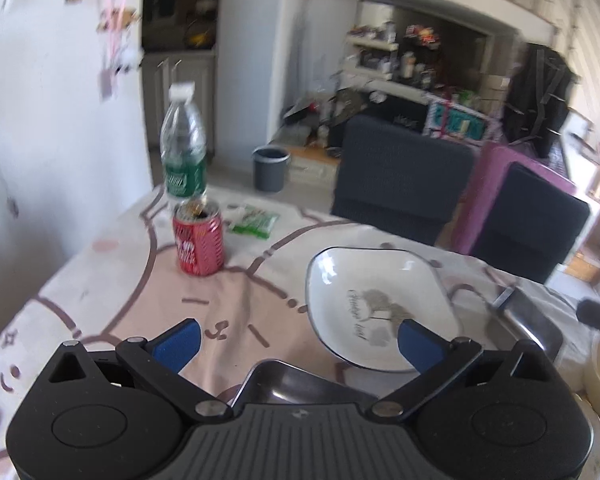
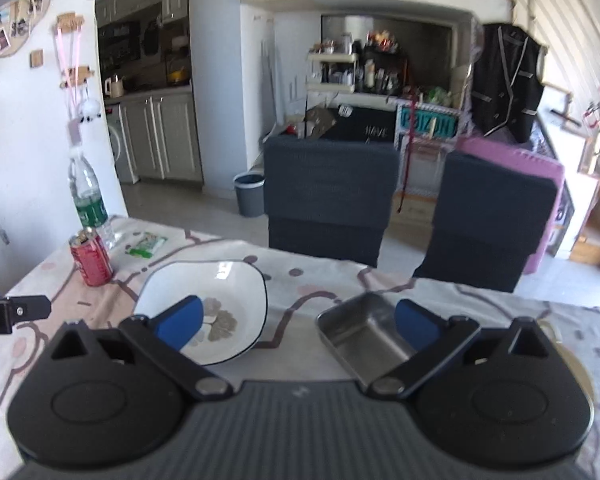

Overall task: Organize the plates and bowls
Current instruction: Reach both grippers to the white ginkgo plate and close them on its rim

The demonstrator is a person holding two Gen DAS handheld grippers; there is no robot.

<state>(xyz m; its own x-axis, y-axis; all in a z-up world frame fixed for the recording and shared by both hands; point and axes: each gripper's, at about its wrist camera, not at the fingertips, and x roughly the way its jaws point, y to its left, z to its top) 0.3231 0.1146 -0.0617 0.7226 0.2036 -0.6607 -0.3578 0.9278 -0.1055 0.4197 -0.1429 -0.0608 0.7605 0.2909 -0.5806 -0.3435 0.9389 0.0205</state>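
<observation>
Hovering with jaws spread and empty, left gripper (image 1: 298,338) sits over a steel tray (image 1: 296,384), the white dish (image 1: 376,308) just beyond; script on the dish is unreadable. Right gripper (image 2: 298,320), likewise apart and empty, frames the white dish (image 2: 220,308) and a rectangular steel tray (image 2: 360,332), which stand apart on the tablecloth (image 2: 300,280), likely awaiting stacking. Red can (image 1: 199,240) and green-labelled water bottle (image 1: 182,148): labels blurred.

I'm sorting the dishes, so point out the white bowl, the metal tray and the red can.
white bowl (image 2: 236,280): right wrist view, on its bare inner wall.
metal tray (image 2: 360,332): right wrist view, on its floor.
red can (image 1: 199,246): left wrist view, on its side.
</observation>
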